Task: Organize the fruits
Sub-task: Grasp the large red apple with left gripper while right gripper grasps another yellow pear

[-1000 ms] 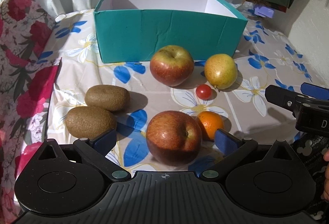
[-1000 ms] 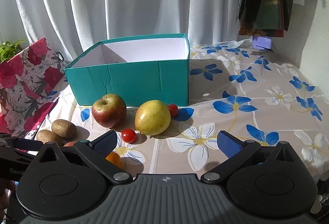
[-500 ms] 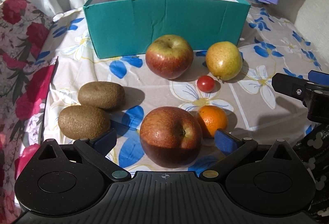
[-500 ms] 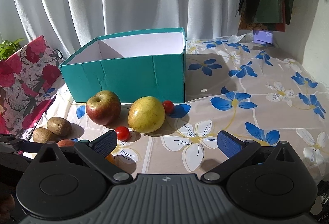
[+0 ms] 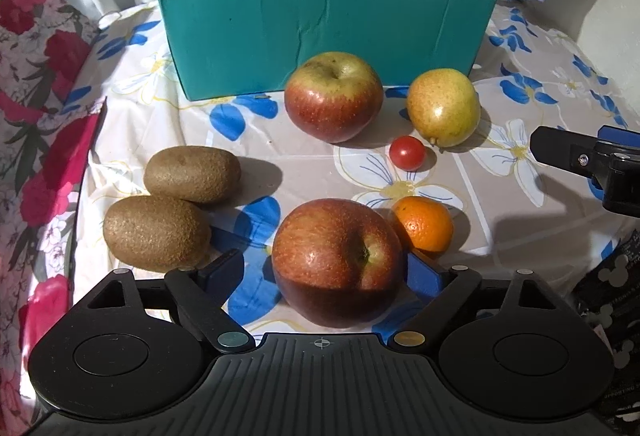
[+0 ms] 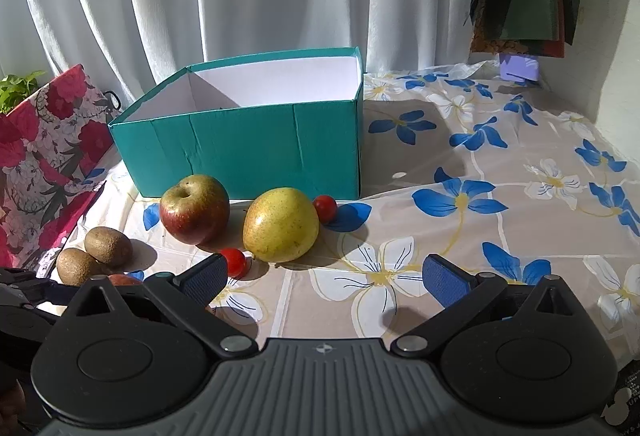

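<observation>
The left claw [image 5: 324,274] has just been closing around the near apple [image 5: 338,262], pads not yet pressing. The right claw [image 6: 320,276] gapes empty before the teal box [image 6: 256,144].

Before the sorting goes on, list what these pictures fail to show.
- Floor of the teal box: both views, hidden by its front wall.
- Near apple: right wrist view, mostly behind the right gripper.
- Second small tomato: left wrist view, hidden behind the pear.
</observation>
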The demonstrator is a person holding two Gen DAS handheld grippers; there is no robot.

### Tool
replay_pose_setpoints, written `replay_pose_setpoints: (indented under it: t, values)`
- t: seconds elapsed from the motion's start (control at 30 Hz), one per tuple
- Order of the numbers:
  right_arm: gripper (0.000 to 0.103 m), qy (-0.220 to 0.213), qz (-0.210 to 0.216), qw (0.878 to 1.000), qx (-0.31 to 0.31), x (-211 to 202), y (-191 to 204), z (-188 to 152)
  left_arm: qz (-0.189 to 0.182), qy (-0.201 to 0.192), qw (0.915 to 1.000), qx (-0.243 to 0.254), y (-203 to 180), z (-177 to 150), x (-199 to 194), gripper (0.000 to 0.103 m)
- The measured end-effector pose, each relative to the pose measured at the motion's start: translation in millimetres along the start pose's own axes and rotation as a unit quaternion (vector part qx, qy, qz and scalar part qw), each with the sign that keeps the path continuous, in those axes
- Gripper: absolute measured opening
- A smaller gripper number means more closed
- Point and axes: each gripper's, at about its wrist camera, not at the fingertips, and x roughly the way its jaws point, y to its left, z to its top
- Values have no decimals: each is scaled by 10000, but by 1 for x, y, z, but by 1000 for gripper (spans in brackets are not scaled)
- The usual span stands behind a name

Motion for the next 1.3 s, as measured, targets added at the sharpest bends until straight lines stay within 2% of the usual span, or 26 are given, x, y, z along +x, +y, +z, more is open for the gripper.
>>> replay_pose_setpoints:
  t: [0.1, 0.27, 0.93, 1.2, 1.3]
  values:
    - [103, 12, 11, 10000, -7, 2, 1, 0, -58, 17, 10000, 38, 0, 0, 2, 87]
    - [103, 60, 13, 10000, -18, 6, 2, 0, -237, 129, 9996, 54, -1, 0, 7, 75]
    - [103, 257, -78, 9996, -5, 20, 10, -3, -292, -43, 9993, 229, 3, 6, 17, 74]
    - [103, 191, -253, 9995, -51, 28, 17, 6, -300, -182, 9993, 137, 17, 8, 1, 74]
    - [100, 193, -334, 9992, -132, 36, 25, 13, -344, -283, 9989, 117, 22, 12, -4, 74]
